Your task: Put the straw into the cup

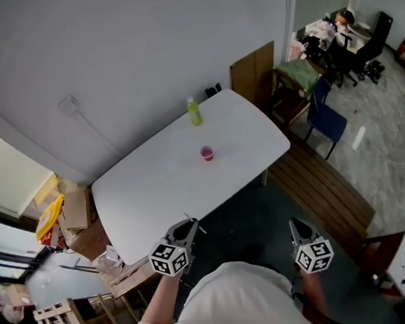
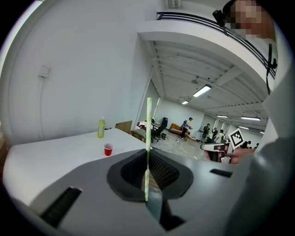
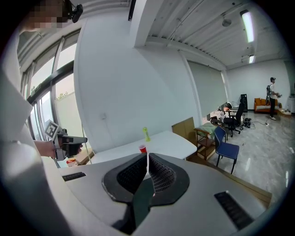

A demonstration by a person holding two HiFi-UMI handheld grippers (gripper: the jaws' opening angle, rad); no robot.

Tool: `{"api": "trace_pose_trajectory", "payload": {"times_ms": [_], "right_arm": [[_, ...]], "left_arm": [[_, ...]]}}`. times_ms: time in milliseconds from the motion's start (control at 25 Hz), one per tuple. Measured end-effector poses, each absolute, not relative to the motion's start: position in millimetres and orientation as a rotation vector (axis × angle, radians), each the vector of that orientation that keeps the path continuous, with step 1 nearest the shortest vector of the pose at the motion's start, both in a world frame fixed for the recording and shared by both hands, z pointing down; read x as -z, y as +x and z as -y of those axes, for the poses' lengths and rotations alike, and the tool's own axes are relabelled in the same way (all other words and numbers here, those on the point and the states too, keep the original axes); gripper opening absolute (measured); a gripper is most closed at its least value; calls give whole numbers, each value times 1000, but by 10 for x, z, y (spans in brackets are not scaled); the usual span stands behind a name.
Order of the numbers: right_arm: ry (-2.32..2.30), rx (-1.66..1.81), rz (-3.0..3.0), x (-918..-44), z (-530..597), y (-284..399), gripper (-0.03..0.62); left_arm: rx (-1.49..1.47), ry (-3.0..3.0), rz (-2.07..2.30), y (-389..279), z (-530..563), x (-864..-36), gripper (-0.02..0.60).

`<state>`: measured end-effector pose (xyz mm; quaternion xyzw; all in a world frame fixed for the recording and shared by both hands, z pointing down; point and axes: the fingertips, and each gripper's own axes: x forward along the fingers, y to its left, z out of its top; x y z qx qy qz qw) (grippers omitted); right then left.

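Beside the white oblong table (image 1: 148, 195), two claws hang.
The left claw (image 2: 148, 153) clamps a thin green-striped straw (image 2: 149, 124); the right claw (image 3: 147, 160) is closed, empty; a small red cup (image 1: 207, 153) stands mid-table.

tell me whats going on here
A person stands at the near end of a white table with a gripper in each hand. The left gripper is shut on a green-and-white straw, held upright. The right gripper is shut and empty. The red cup sits mid-table, a green bottle farther back; the straw isn't in yet.
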<state>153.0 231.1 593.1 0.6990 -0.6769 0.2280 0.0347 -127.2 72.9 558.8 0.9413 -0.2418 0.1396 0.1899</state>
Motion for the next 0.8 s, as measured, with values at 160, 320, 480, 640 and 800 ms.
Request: {"api": "trace_pose_trajectory", "payload": {"times_ms": [160, 320, 480, 640, 800], "right_arm": [[2101, -728, 2102, -6003, -2201, 1763, 37], [2048, -739, 2131, -6074, -2118, 1978, 37], [1997, -733, 2147, -6093, -1995, 2105, 37], [1964, -738, 2166, -6109, -1890, 2175, 37], [1929, -734, 2182, -6153, -1763, 2184, 37]], "left_arm": [[-390, 2624, 725, -1088, -662, -5613, 15], [-379, 2609, 768, -921, -614, -5624, 15], [-365, 2582, 799, -824, -590, -5678, 15], [-364, 2579, 807, -718, -565, -5693, 15], [-354, 2597, 797, -624, -475, -5634, 15]]}}
